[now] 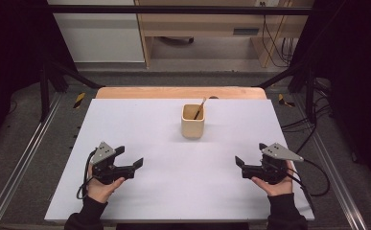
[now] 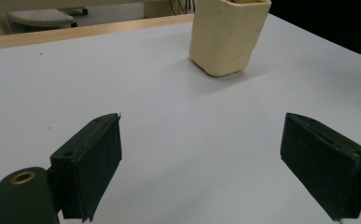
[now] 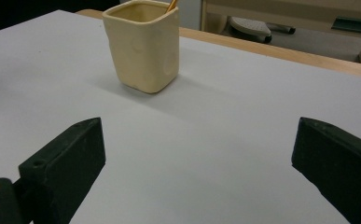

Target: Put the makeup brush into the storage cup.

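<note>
Cup [image 1: 193,122] with a pencil [image 1: 199,109] stands mid-table [image 1: 140,124]; left gripper [image 1: 129,158] and right gripper [image 1: 241,167] rest apart, jaws spread, empty.

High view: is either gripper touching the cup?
No. The left gripper and right gripper sit open near the table's front edge, well short of the cup.

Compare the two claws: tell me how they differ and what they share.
The left claw sits at the table's left, pointing right; the right claw sits at its right, pointing left. Both are open, empty, hand-held, and apart from the cup.
</note>
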The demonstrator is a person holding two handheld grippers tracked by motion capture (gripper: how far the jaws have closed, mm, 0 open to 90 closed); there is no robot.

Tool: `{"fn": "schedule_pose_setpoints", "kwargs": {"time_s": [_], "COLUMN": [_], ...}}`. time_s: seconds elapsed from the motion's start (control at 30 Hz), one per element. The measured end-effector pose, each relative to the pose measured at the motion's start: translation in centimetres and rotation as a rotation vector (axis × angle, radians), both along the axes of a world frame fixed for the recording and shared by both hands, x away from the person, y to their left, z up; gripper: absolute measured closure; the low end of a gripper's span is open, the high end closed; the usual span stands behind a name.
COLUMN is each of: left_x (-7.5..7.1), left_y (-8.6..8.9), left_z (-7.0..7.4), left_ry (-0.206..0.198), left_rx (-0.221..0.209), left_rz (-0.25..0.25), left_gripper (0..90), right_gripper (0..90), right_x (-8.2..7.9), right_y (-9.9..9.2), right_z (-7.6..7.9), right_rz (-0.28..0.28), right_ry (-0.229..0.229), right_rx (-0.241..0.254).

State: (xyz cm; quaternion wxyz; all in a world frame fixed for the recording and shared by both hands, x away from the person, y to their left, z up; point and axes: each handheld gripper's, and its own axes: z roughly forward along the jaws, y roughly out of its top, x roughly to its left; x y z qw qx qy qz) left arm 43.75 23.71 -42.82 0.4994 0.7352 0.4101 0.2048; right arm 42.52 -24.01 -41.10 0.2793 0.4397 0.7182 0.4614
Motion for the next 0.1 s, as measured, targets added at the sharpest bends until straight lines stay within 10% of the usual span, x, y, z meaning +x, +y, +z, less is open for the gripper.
{"fn": "schedule_pose_setpoints", "kwargs": {"time_s": [0.1], "left_x": [-0.05], "left_y": [0.36], "left_z": [-0.30], "left_ry": [0.004], "left_rx": [0.009], "left_rz": [0.011], "left_gripper": [12.1], "right_gripper": [2.9], "right_x": [-0.01], "right_y": [-0.05], "right_z": [0.00], "right_rz": [0.001], "right_ry": [0.000], "right_rx": [-0.001]}}
